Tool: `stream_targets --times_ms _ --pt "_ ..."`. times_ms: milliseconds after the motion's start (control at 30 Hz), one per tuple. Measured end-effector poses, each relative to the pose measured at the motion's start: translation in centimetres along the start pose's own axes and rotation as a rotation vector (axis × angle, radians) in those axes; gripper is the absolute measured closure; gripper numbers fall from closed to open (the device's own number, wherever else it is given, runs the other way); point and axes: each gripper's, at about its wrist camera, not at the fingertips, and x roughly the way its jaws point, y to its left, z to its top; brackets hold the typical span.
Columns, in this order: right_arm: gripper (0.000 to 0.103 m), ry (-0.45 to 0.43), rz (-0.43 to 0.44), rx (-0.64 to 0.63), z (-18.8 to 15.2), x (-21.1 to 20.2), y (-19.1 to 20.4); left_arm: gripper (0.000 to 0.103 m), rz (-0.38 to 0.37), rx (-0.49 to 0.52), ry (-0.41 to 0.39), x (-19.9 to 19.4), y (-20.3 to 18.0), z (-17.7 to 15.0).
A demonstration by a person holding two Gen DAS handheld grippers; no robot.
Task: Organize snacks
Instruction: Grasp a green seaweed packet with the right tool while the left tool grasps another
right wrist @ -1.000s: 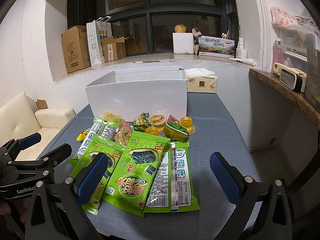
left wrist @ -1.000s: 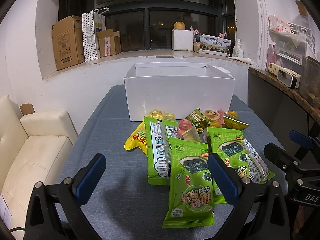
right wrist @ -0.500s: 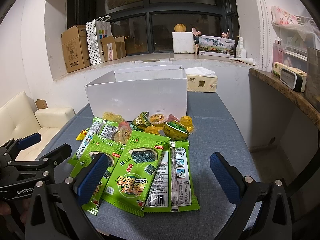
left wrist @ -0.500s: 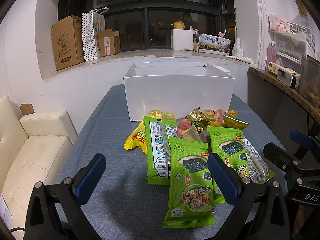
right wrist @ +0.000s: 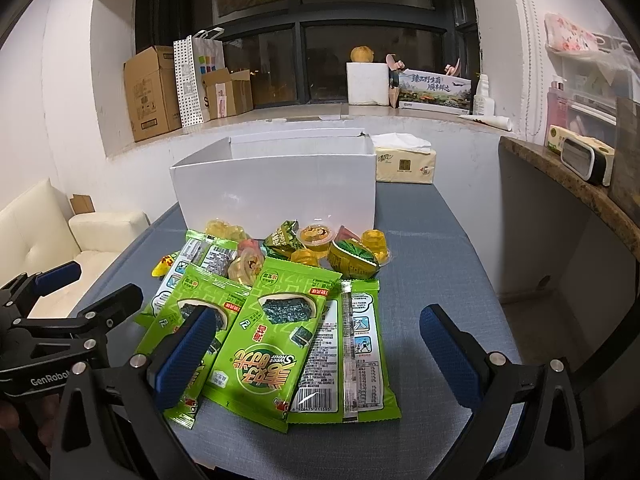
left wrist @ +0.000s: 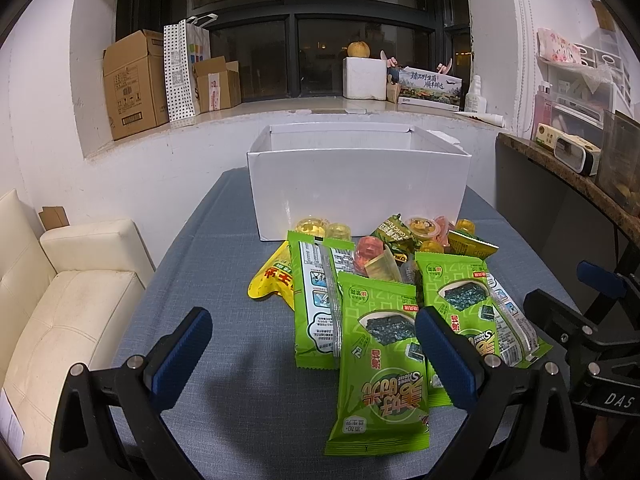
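Both spread and empty: left tool (left wrist: 312,356) and right tool (right wrist: 320,354), poised low over green seaweed packets (right wrist: 266,340), lined up for loading into white box (left wrist: 356,188).

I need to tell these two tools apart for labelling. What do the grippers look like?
Both are black, bolted frames with two blue ribbed finger pads. The left gripper reads "GenRobo" on its side in the right view; the right gripper shows "DAS" in the left view.
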Motion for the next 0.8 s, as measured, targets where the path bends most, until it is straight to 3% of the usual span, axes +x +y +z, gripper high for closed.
stream_targets --times_ms 267,467,700,800 --pt "0.0 0.079 -0.038 -0.031 0.2 2.8 1.3 0.0 0.029 -0.007 0.009 0.3 0.5 -0.1" --pt "0.0 0.159 -0.007 -0.019 0.7 6.3 2.2 0.0 0.058 -0.031 0.012 0.4 1.4 -0.1" --pt "0.0 0.271 -0.075 -0.05 -0.2 10.7 3.6 0.0 0.058 -0.067 0.015 0.4 2.3 0.1" --pt "0.009 0.259 -0.092 -0.087 -0.5 10.7 4.0 0.0 0.06 -0.059 0.016 0.4 2.2 0.1"
